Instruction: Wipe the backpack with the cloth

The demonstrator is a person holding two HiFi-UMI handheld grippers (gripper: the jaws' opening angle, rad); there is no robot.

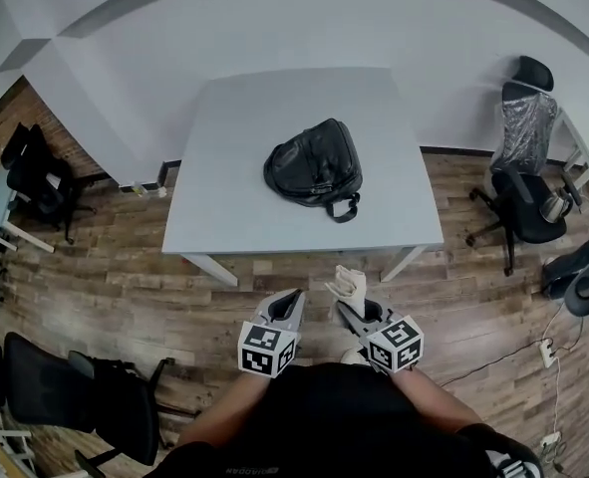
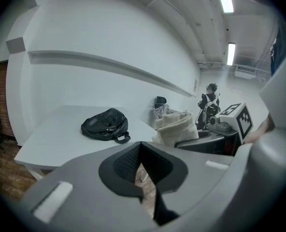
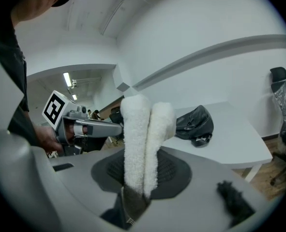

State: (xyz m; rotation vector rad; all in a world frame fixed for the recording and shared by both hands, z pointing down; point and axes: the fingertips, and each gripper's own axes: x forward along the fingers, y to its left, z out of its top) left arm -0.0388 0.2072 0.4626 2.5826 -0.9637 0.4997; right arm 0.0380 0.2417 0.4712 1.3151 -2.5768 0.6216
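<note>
Okay, the black backpack (image 1: 314, 163) lies near the middle of the white surface (image 1: 224, 182), its handle loop toward the person, untouched and well apart from both tongs, which are held in front of the body short of the near edge. The right tongs (image 1: 352, 309) are pinching a folded white fluffy cloth (image 3: 143, 139), which stands upright out of the jaws. The left tongs (image 2: 140, 148) are pressed together with nothing between them, just beside the right pair.
</note>
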